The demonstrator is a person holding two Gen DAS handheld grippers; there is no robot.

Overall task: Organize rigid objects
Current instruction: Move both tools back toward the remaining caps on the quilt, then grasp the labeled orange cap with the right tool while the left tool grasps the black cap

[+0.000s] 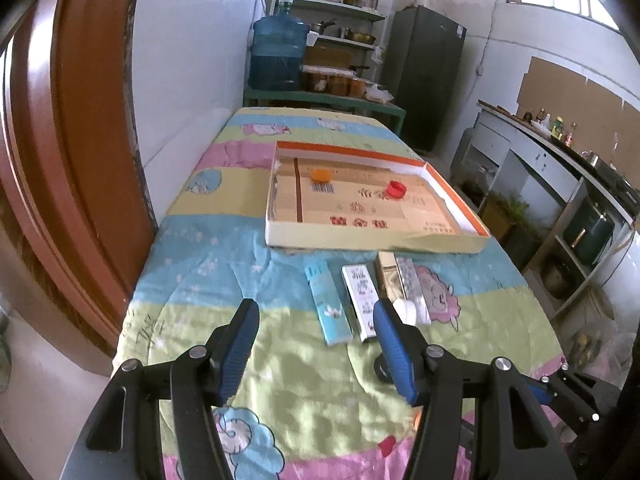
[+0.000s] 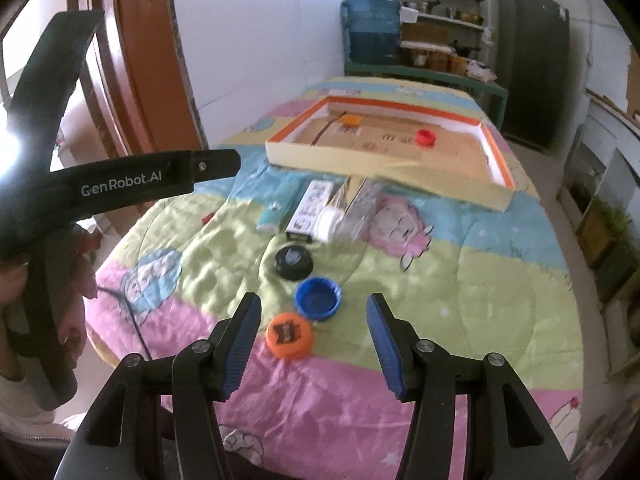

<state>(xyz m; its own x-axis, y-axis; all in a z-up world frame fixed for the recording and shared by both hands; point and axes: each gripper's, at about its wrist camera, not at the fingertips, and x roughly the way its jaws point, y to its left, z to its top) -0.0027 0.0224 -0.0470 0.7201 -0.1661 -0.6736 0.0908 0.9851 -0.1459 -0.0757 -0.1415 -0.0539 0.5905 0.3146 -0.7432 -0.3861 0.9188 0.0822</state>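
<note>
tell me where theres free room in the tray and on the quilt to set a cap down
Inside the tray, the near right floor is bare, right of the red cap; the orange cap sits far left. The quilt right of the blue cap is open. It is crowded around the boxes and black cap.

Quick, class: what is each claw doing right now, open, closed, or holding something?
Left claw: open, holding nothing.
Right claw: open, holding nothing; an orange cap lies on the cloth between its fingers.
</note>
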